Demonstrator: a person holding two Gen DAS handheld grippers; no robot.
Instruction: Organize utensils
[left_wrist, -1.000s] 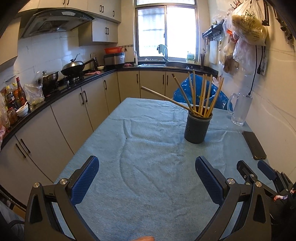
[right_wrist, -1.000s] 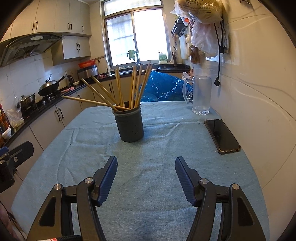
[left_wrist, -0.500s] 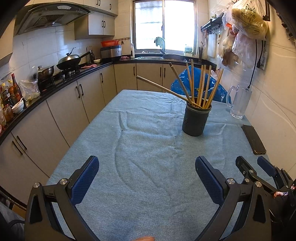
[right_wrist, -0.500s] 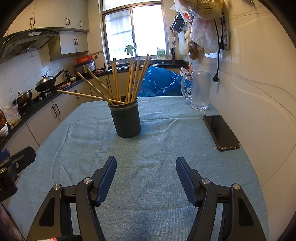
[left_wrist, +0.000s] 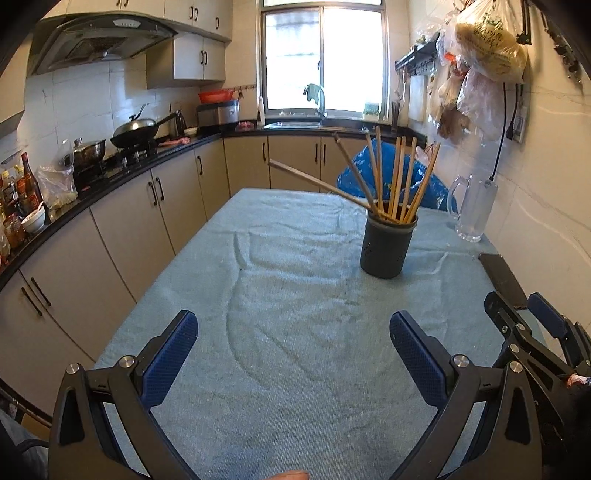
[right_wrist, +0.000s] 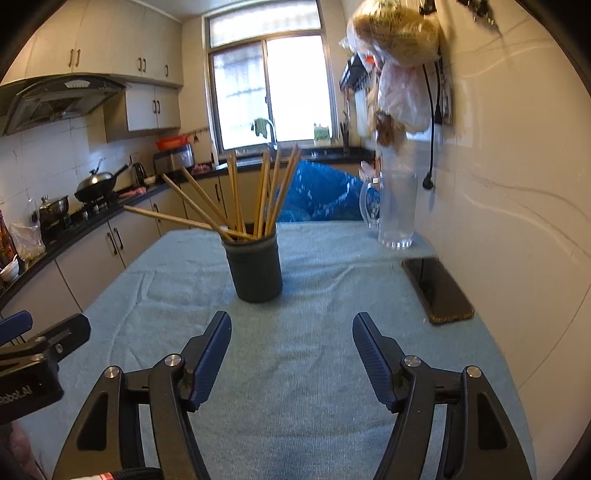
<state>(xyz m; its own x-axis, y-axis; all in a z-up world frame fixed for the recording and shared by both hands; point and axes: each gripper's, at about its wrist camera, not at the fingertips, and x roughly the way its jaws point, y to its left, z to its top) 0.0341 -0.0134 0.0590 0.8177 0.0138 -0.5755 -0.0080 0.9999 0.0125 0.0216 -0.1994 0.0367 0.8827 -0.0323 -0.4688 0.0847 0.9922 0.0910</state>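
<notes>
A dark grey holder (left_wrist: 386, 251) (right_wrist: 256, 273) stands upright on the blue-grey tablecloth, right of the middle. Several wooden chopsticks (left_wrist: 395, 181) (right_wrist: 266, 192) fan out of it, and one leans far to the left. My left gripper (left_wrist: 291, 325) is open over bare cloth, well short of the holder. My right gripper (right_wrist: 291, 321) also holds nothing; its jaws are opening, and the holder sits just beyond the fingertips. Each gripper shows at the edge of the other's view: the right gripper (left_wrist: 532, 317) and the left gripper (right_wrist: 44, 332).
A clear glass pitcher (left_wrist: 474, 206) (right_wrist: 397, 210) and a dark phone (left_wrist: 502, 277) (right_wrist: 437, 288) sit along the table's right side by the wall. A blue bag (left_wrist: 384, 173) lies behind the table. Kitchen cabinets and a counter run along the left.
The right gripper's jaws have spread a little, and the holder sits slightly lower in its view. The left gripper has hardly moved.
</notes>
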